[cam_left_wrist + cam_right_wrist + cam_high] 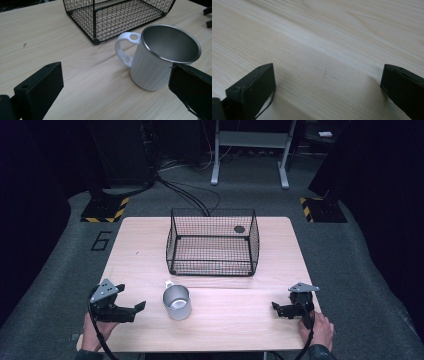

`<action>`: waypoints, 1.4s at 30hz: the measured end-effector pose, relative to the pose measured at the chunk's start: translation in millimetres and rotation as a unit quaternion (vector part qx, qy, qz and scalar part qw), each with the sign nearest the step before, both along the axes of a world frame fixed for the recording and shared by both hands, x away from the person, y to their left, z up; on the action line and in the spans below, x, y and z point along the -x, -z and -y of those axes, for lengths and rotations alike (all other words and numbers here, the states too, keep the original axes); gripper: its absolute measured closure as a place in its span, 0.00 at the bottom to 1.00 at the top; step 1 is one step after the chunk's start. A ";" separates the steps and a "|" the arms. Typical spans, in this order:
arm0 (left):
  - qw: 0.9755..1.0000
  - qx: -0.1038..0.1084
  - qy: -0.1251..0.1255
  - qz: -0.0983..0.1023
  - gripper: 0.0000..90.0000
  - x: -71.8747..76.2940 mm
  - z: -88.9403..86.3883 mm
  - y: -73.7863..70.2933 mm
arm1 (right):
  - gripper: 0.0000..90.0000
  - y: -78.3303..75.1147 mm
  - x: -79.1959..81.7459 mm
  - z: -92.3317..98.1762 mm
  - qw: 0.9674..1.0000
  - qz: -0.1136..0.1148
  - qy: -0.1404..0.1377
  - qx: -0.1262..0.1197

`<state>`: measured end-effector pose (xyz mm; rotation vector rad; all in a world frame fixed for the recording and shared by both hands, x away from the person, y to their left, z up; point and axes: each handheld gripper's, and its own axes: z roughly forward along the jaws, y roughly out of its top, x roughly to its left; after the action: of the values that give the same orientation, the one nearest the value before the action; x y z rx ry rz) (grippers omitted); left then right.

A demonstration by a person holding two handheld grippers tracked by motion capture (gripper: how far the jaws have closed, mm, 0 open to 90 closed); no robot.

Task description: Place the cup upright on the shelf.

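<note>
A silver metal mug (177, 302) with a white handle stands upright on the wooden table (235, 320), just in front of a black wire basket (212, 242). My left gripper (131, 306) is open at the table's front left, a short way left of the mug. In the left gripper view the mug (160, 57) stands ahead and to the right, its handle turned toward the basket (117, 17), and the gripper (115, 87) holds nothing. My right gripper (276, 308) is open at the front right, low over bare wood (329, 50), jaws wide apart.
The basket holds nothing but a small dark round spot (239, 229) at its back right. Beyond the table lie grey floor, cables and a white frame stand (250, 150). A person's hands hold both grippers at the near edge.
</note>
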<state>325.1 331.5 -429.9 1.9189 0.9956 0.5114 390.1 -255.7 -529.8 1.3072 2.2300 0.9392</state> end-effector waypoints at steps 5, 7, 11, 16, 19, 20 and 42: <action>1.000 0.000 0.018 0.003 0.00 1.0 5.8 -6.6 | 0.00 0.0 0.0 0.1 1.000 0.000 0.000 0.001; 1.000 0.002 0.026 0.005 0.00 0.9 11.3 -9.4 | 0.00 0.1 -0.1 0.1 1.000 0.001 -0.001 0.001; 0.999 0.005 0.037 0.007 0.00 0.8 17.0 -12.2 | 0.00 0.0 0.1 -0.1 1.000 -0.001 0.001 0.000; 0.998 0.009 0.058 0.009 0.00 -0.5 28.7 -16.3 | 0.00 0.0 0.1 0.0 1.000 0.000 0.000 0.000; 0.997 0.006 0.074 0.008 0.00 -1.4 37.9 -17.7 | 0.00 0.0 0.1 0.1 1.000 -0.001 0.000 0.000; 0.997 0.004 0.077 0.008 0.00 -1.7 40.4 -18.1 | 0.00 0.0 0.0 0.0 1.000 0.000 0.000 0.000; 0.993 -0.007 0.120 -0.009 0.00 -20.2 80.3 -2.2 | 0.00 0.0 0.0 0.2 1.000 -0.001 0.000 0.000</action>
<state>345.3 251.2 -427.7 2.0243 0.7603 0.3630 390.1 -255.8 -529.7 1.3077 2.2317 0.9388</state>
